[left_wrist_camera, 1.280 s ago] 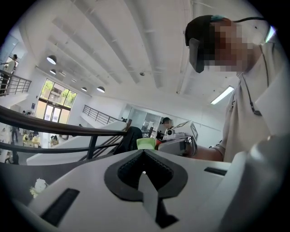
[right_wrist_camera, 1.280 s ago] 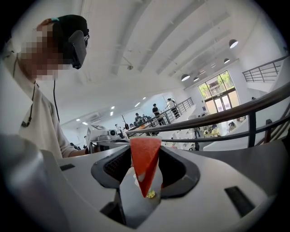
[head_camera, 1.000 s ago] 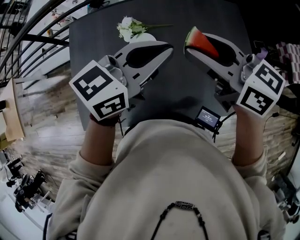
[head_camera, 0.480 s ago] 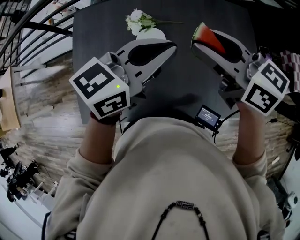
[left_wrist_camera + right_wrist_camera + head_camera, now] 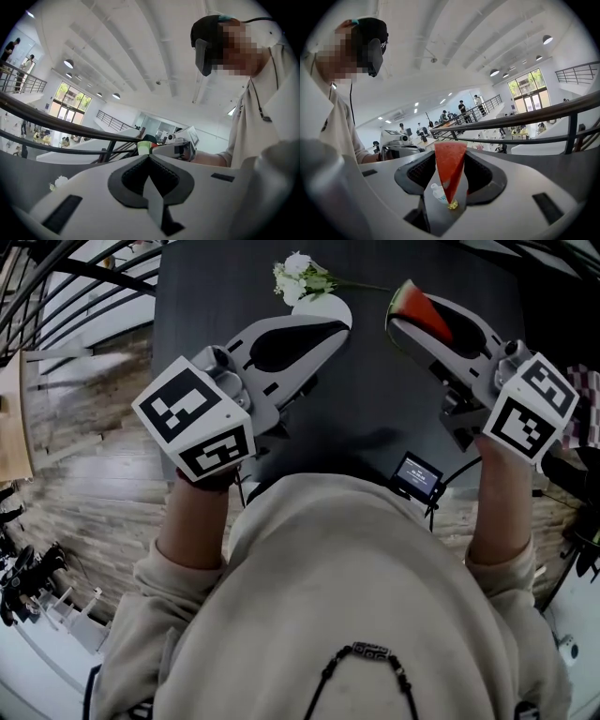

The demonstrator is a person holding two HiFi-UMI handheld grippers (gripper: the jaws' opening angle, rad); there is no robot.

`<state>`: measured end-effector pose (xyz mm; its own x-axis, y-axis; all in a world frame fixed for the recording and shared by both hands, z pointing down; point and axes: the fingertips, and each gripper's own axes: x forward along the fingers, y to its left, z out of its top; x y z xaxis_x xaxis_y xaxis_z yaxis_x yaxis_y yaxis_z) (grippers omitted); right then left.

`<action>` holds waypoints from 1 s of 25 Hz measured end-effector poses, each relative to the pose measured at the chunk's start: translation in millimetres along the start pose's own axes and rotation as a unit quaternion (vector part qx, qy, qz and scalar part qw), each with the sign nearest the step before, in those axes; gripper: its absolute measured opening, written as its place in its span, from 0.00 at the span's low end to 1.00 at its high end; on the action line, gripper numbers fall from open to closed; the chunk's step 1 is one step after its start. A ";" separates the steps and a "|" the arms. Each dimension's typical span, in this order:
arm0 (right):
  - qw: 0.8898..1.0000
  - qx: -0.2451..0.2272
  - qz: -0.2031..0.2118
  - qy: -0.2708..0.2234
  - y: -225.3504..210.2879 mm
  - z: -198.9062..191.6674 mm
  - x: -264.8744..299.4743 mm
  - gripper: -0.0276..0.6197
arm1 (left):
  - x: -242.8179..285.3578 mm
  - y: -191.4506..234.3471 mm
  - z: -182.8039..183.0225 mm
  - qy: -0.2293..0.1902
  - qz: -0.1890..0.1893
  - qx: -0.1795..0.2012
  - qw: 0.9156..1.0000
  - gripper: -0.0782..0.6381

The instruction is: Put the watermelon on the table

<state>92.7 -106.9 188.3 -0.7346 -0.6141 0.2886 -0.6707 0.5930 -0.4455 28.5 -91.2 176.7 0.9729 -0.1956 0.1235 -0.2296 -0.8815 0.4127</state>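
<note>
A red watermelon wedge (image 5: 419, 311) with a green rind is pinched in my right gripper (image 5: 405, 322), held above the dark table (image 5: 375, 399) at its right side. The right gripper view shows the wedge (image 5: 450, 171) standing point-down between the shut jaws. My left gripper (image 5: 330, 326) is at the left over the table, jaws shut with nothing between them. In the left gripper view the left gripper (image 5: 149, 157) points sideways at the right gripper and the wedge's rind (image 5: 144, 147).
A small bunch of white flowers (image 5: 302, 277) lies at the table's far edge, beside a white round object (image 5: 323, 306) partly hidden by the left gripper. A small screen device (image 5: 416, 474) sits at the near edge. Dark railings (image 5: 66, 277) run at the left, over wooden floor.
Both grippers have drifted slightly farther over the table, the right one with the wedge moving right and up in the view. The jaws have not changed.
</note>
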 end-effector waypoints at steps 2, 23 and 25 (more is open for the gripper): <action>1.000 -0.003 0.000 0.005 1.4 1.3 -0.1 0.36 | -5.7 -4.0 5.0 -0.007 0.005 0.001 1.000 0.12; 0.995 -0.013 0.018 0.095 -35.4 -35.0 86.8 0.36 | -58.5 40.3 -1.6 -0.046 0.074 -0.022 0.996 0.12; 0.994 -0.007 0.016 0.104 -40.3 -44.9 93.8 0.36 | -61.7 44.5 -5.0 -0.047 0.076 -0.027 0.996 0.12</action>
<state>46.3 -165.0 271.4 -0.7599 -0.4740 0.4447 -0.6468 0.6192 -0.4452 -41.9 -116.2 192.0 0.9247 -0.3662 0.1044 -0.3728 -0.8150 0.4435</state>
